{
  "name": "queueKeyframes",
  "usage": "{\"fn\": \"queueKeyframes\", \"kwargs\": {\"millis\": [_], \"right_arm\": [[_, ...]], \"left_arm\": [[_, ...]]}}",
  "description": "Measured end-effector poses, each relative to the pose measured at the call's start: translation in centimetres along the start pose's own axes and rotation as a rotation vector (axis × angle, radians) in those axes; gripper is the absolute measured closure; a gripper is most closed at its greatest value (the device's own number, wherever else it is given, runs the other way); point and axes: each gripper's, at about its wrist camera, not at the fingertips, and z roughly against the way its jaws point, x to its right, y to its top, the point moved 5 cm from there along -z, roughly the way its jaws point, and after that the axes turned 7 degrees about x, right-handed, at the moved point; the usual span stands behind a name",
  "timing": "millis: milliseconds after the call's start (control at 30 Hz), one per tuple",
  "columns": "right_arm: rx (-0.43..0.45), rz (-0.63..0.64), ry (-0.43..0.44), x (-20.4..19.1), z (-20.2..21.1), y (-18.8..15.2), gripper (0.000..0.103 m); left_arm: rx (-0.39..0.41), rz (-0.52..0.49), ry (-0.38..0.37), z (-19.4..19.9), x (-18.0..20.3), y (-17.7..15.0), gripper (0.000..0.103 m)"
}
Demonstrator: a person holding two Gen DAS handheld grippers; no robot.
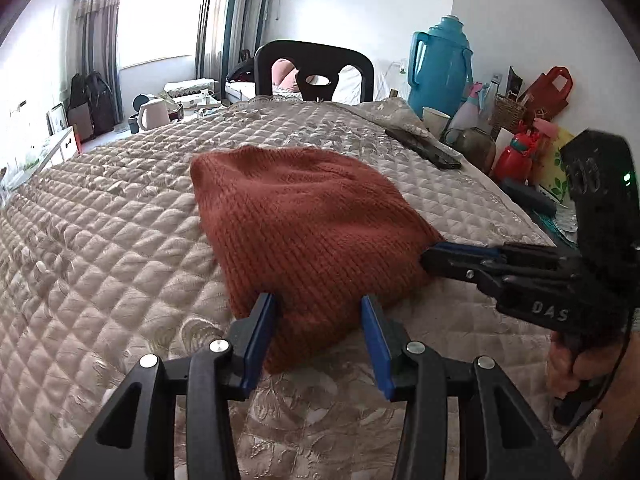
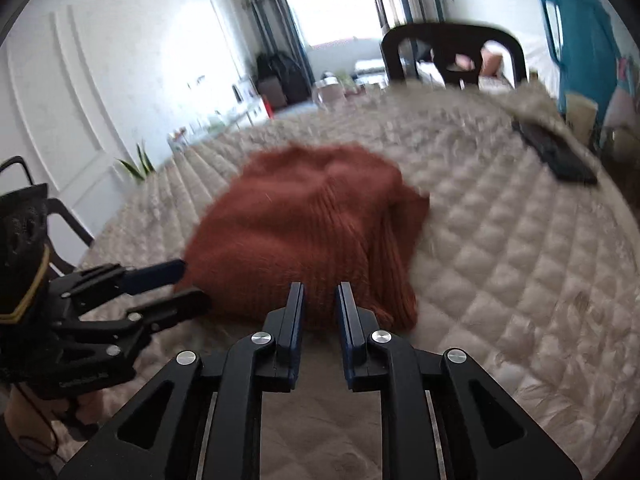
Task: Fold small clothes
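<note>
The left gripper [image 1: 318, 316] has its jaws spread wide, the two blue pads standing either side of the near edge of the rust-red knitted garment [image 1: 308, 224]. The knit lies between the pads at the lower centre of the left wrist view; whether the pads touch it I cannot tell. Nothing is clamped.

The right gripper [image 2: 320, 304] has its jaws parted only narrowly, a slim gap showing between the blue pads. They stand at the near hem of the garment [image 2: 304, 236]; the right wrist view is motion-blurred, and whether fabric sits inside the gap I cannot tell. In the left wrist view this gripper [image 1: 434, 254] enters from the right edge, its tips against the garment's right corner.

The garment lies folded into a rough rectangle on the quilted beige cover [image 1: 100, 240], in the middle of both frames. In the left wrist view its long axis runs from lower centre toward the upper left, its far end rounded. Its knit ribs run along that same line. In the right wrist view a second layer shows along its right side.

A dark phone [image 1: 426, 148] lies on the cover at the upper right, well apart from the garment.
</note>
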Motion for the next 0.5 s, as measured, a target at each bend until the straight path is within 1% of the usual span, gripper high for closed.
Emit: {"fn": "queueKeyframes", "kwargs": {"millis": [67, 100, 300, 400, 500], "right_arm": [[-0.009, -0.018, 0.005, 0.3, -0.1, -0.2, 0.097], [-0.013, -0.016, 0.001, 0.3, -0.1, -0.2, 0.097], [-0.023, -0.046, 0.023, 0.8, -0.4, -0.4, 0.097], [-0.02, -0.042, 0.017, 0.6, -0.1, -0.4, 0.097], [0.02, -0.064, 0.032, 0.2, 1.0, 0.3, 0.094]], "left_arm": [[0.001, -0.004, 0.006, 0.0, 0.3, 0.0, 0.056], [-0.002, -0.005, 0.006, -0.2, 0.3, 0.0, 0.056], [-0.007, 0.007, 0.005, -0.3, 0.2, -0.2, 0.056], [-0.006, 0.004, 0.012, -0.3, 0.3, -0.3, 0.055], [-0.007, 0.001, 0.015, -0.2, 0.4, -0.4, 0.053]]}}
